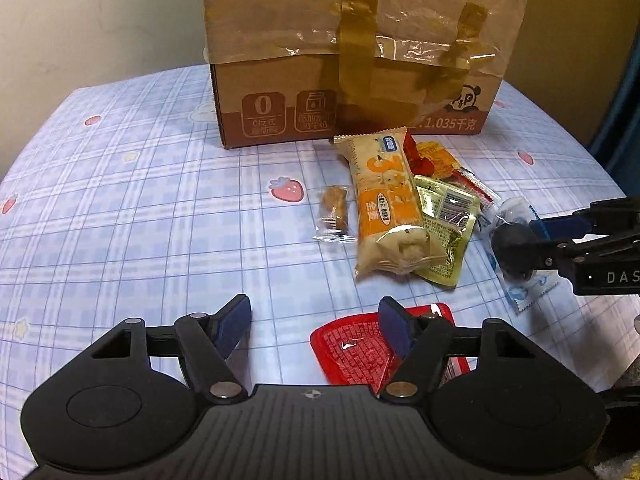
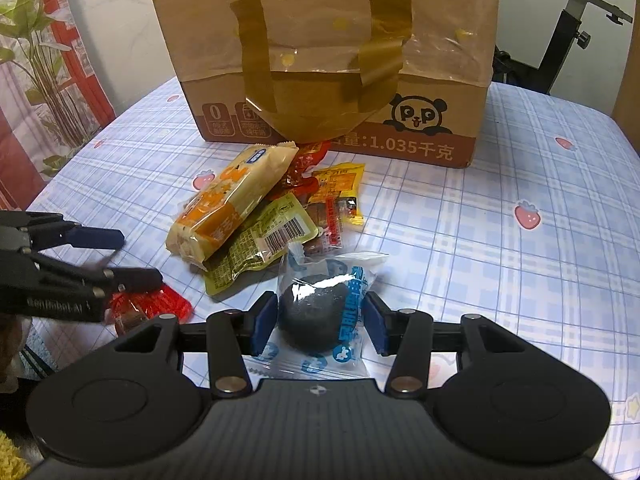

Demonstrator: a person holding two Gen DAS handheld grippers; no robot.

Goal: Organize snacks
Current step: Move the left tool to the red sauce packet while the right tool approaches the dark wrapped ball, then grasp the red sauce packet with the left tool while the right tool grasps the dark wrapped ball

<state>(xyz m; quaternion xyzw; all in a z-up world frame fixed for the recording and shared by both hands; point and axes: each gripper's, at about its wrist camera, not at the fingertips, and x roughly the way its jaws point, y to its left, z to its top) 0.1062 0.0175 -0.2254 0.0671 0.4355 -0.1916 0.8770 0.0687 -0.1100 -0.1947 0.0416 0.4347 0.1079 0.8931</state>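
A taped cardboard box (image 1: 352, 92) (image 2: 332, 80) stands at the back of the table. A pile of snacks lies in front of it: an orange-and-cream packet (image 1: 386, 200) (image 2: 228, 204), a green-gold packet (image 1: 446, 228) (image 2: 260, 248), red and yellow packets (image 1: 436, 156) (image 2: 336, 188), a small brown sweet (image 1: 334, 212). My left gripper (image 1: 314, 328) (image 2: 132, 256) is open, its right finger over a red packet (image 1: 356, 348) (image 2: 160, 304). My right gripper (image 2: 318, 324) (image 1: 516, 240) has its pads around a dark round snack in a clear blue-printed wrapper (image 2: 310, 316) (image 1: 514, 248); the jaws stand slightly apart from it.
The table has a blue plaid cloth with strawberry prints (image 1: 140, 208) (image 2: 520, 248). A plant (image 2: 36, 60) and red frame stand left of the table. A black stand (image 2: 576, 20) rises behind the box on the right.
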